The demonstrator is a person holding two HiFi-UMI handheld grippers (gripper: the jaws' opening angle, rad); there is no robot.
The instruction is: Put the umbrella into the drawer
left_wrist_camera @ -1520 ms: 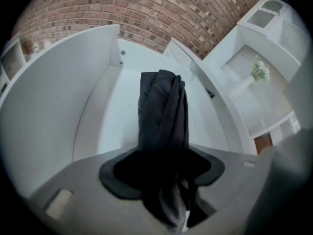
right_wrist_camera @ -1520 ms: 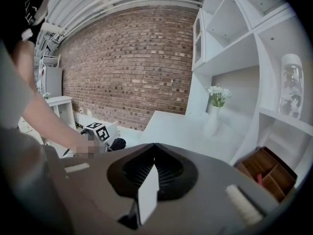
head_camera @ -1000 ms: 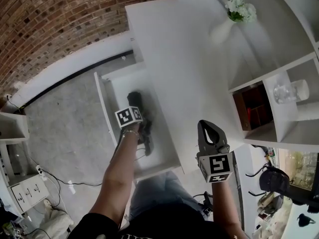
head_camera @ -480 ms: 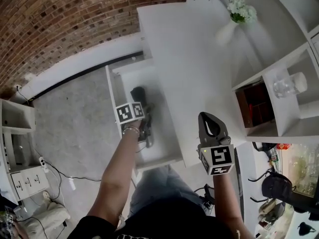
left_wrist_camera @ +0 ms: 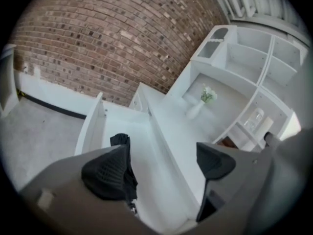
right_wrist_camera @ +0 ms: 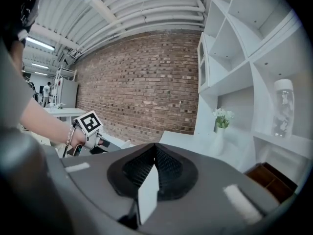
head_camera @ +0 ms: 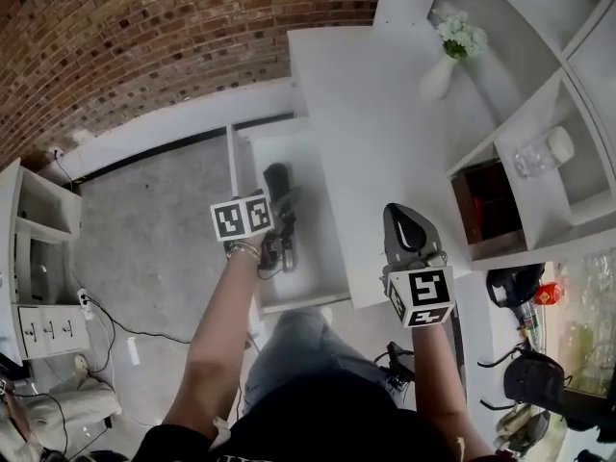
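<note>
Your left hand-held gripper [left_wrist_camera: 161, 168] hangs above the open drawer [left_wrist_camera: 90, 126] with jaws spread wide and empty, the black umbrella [head_camera: 278, 179] lies inside that drawer, and your right hand-held gripper [right_wrist_camera: 155, 170], jaws together on nothing, is over the desk [head_camera: 366, 114].

I saw my right gripper [right_wrist_camera: 155, 155], black ribbed jaws pressed together, low left of the white vase of pale flowers [right_wrist_camera: 219, 129]; the cube-topped left gripper [right_wrist_camera: 100, 142] hung farther left.
</note>
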